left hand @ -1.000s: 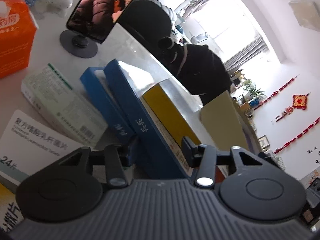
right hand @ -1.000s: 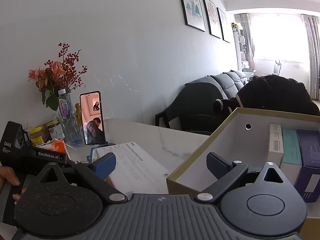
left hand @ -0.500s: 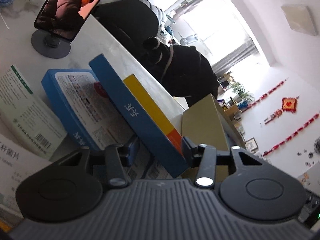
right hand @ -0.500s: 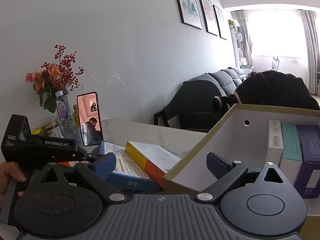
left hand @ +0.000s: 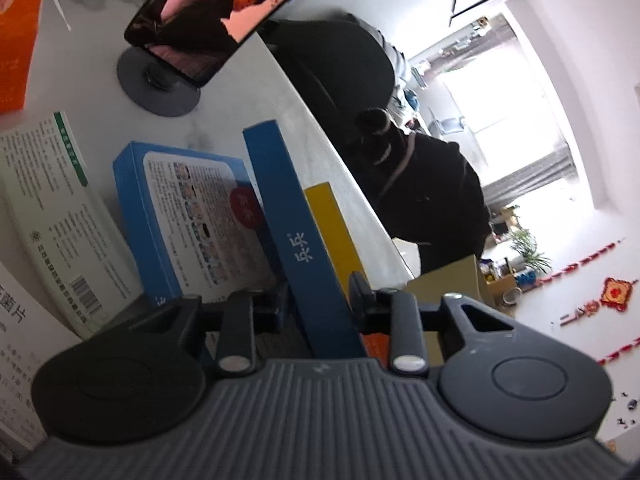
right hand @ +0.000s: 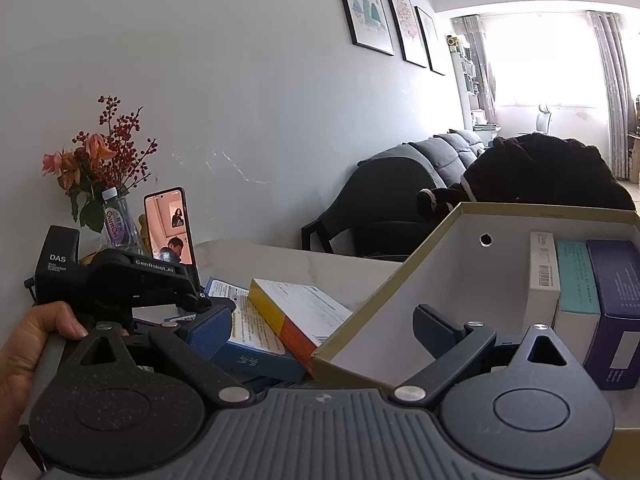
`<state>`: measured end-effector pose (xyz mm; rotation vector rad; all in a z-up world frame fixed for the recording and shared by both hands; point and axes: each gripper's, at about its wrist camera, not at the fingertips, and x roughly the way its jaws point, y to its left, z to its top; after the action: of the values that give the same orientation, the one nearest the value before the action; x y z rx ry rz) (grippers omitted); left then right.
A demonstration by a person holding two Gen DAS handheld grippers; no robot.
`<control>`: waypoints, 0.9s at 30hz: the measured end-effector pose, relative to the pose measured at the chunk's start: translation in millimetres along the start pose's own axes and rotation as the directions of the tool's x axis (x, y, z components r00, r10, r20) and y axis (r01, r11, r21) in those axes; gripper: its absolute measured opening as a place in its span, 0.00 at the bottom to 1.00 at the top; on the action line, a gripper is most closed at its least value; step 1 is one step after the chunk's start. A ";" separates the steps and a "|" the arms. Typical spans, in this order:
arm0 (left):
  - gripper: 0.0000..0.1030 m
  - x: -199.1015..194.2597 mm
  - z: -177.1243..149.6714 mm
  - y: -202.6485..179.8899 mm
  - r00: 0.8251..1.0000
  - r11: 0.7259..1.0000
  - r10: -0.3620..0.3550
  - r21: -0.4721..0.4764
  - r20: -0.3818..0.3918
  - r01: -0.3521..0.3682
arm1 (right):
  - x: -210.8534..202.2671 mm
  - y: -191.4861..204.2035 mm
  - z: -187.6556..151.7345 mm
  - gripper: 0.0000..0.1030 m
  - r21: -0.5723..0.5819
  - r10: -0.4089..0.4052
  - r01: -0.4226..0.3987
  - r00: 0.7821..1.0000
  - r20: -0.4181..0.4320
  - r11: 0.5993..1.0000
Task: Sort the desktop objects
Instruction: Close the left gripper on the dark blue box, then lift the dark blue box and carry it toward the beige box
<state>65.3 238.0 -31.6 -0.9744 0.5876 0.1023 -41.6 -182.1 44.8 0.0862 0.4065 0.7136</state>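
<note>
A thin blue box (left hand: 296, 232) stands on edge between the fingers of my left gripper (left hand: 320, 304). The jaws are closing and both pads touch its sides. A yellow-and-orange box (left hand: 332, 228) leans against its right side. A second blue box (left hand: 188, 216) with a white panel lies to the left. In the right wrist view a hand holds the left gripper (right hand: 200, 304) at these boxes. My right gripper (right hand: 320, 336) is open, with its fingers either side of the near corner of the cardboard box (right hand: 440, 264).
White (right hand: 544, 280), teal (right hand: 576, 280) and purple (right hand: 616, 300) boxes stand upright inside the cardboard box. A white-green medicine box (left hand: 60, 208), an orange tissue pack (left hand: 16, 36) and a phone on a stand (left hand: 196, 28) sit on the white table. Flowers (right hand: 100, 160) stand by the wall.
The left gripper has shifted along the boxes and rolled. Its jaws have narrowed onto the thin blue box. The right gripper has stayed put.
</note>
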 end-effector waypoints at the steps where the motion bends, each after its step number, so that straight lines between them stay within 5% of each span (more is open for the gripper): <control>1: 0.26 -1.7 0.9 -2.2 1.000 1.000 0.010 -0.002 0.006 -0.010 | -0.2 -1.2 0.1 0.95 0.004 -0.002 0.002 1.000 0.001 1.000; 18: 0.19 -40.7 23.0 -43.6 0.977 0.972 0.154 0.157 0.148 -0.177 | -8.9 -15.9 4.2 0.95 0.069 -0.025 0.023 0.999 0.040 0.997; 27: 0.19 -52.5 25.4 -77.3 0.977 0.959 0.107 0.239 0.184 -0.150 | -14.5 -29.1 5.7 0.95 0.137 -0.049 0.041 0.997 0.058 0.990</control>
<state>57.9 223.5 63.9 -0.6725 0.4930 0.2193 -31.3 -213.2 48.7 0.2262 0.3965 0.6370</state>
